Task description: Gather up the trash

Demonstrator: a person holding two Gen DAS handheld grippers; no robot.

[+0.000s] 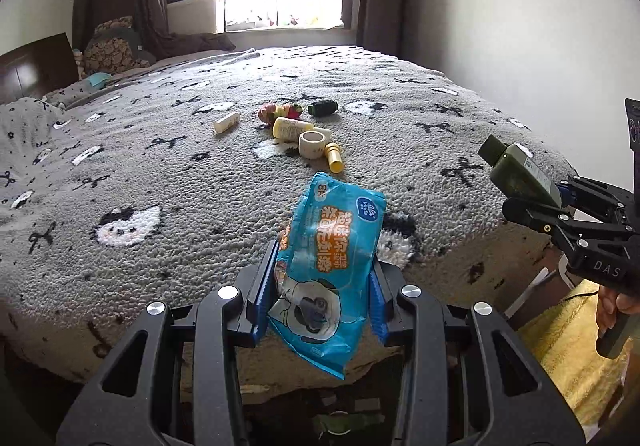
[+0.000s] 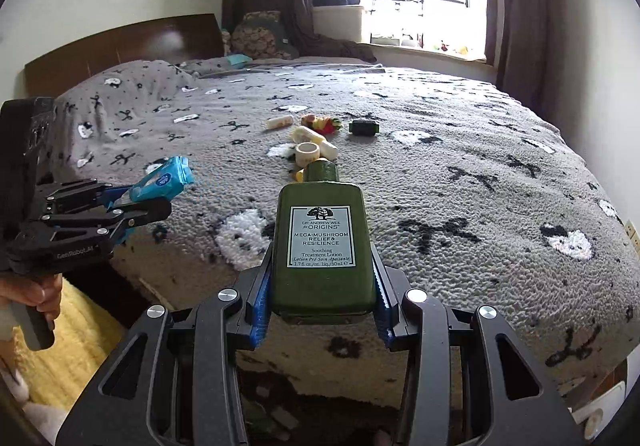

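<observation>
**A:** What are you holding right now?

**B:** Your left gripper [image 1: 324, 286] is clamped on a blue wet-wipes packet [image 1: 328, 262]. The blue pads press into both sides of its lower half, and the packet sticks up and forward, tilted slightly, clear of the bed. Your right gripper [image 2: 322, 298] is clamped on a green lotion bottle [image 2: 322, 238]. The bottle stands between the pads with its white label facing the camera and its dark cap pointing away from you, also lifted off the bed.

**A:** Where are the two grippers relative to each other?

**B:** Side by side over the near edge of the bed [image 1: 160, 174], apart from one another. From the left wrist view, the right gripper shows at the far right edge with the bottle in it. From the right wrist view, the left gripper shows at the far left with the packet in it, and your hand [image 2: 32, 296] wraps its handle.

**A:** What remains on the bed?

**B:** A small cluster near the middle of the grey patterned blanket: a cream tube [image 1: 226, 122], a colourful crumpled item [image 1: 278, 111], a pale yellow bottle [image 1: 290, 127], a roll of tape [image 1: 312, 143], a small yellow tube [image 1: 334, 158] and a dark green container [image 1: 323, 107]. They lie close together, some touching, well beyond both grippers.
</observation>
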